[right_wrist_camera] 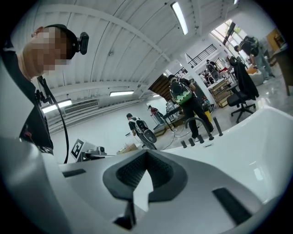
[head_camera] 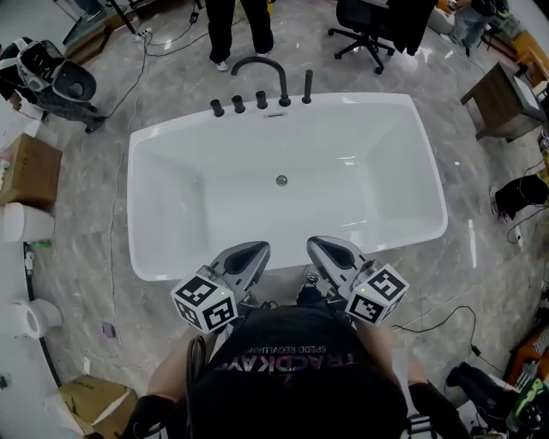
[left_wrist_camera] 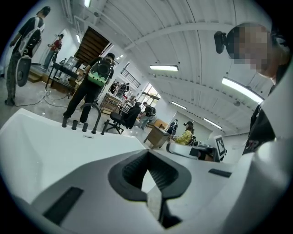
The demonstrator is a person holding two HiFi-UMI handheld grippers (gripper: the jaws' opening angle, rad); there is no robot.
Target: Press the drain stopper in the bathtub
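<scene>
A white bathtub (head_camera: 146, 214) lies across the middle of the head view. Its small round metal drain stopper (head_camera: 281, 180) sits on the tub floor near the centre. My left gripper (head_camera: 254, 250) and right gripper (head_camera: 318, 245) hover side by side at the tub's near rim, close to my chest and well short of the stopper. Both are shut with nothing between the jaws. In the left gripper view the left gripper (left_wrist_camera: 147, 155) points over the tub's rim (left_wrist_camera: 46, 146); the right gripper (right_wrist_camera: 146, 154) likewise looks across the tub (right_wrist_camera: 256, 146). Neither gripper view shows the stopper.
A black faucet (head_camera: 262, 73) and several black knobs stand on the tub's far rim. A person (head_camera: 236, 26) stands behind it, beside an office chair (head_camera: 369, 26). A cardboard box (head_camera: 30, 167) lies at the left, a wooden desk (head_camera: 506, 99) at the right, and cables cross the floor.
</scene>
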